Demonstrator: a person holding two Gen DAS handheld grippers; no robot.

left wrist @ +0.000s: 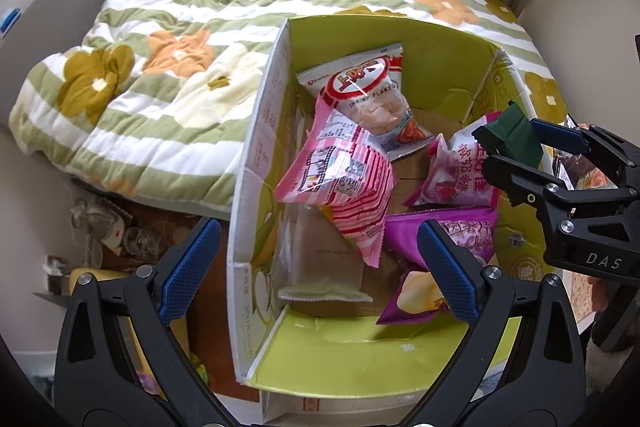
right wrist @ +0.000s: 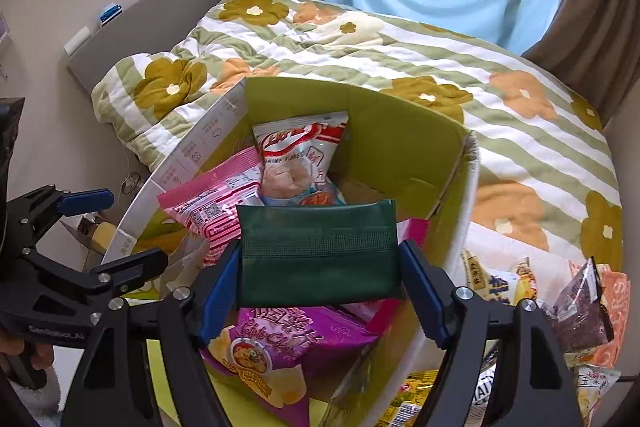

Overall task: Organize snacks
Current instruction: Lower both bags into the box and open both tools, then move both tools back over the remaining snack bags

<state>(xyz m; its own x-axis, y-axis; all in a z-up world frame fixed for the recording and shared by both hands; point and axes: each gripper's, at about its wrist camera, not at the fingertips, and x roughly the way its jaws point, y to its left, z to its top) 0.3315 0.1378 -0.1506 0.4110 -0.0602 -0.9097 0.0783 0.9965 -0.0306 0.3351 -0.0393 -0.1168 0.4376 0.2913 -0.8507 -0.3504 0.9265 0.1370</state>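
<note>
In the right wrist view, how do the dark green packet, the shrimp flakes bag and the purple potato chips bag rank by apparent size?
1. Dark green packet, though it is nearest the camera, held in the right gripper's jaws.
2. Purple potato chips bag, partly hidden.
3. Shrimp flakes bag, farthest away.

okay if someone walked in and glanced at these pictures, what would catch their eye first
Most striking is the dark green packet clamped between the pads of the right tool, poised over the open green cardboard box. Inside the box lies a bright jumble: a pink striped bag, a shrimp flakes bag toward the far wall, and a purple potato chips bag nearest the camera. Behind it spreads a flower-patterned quilt, while the left tool stands open and empty.
</note>
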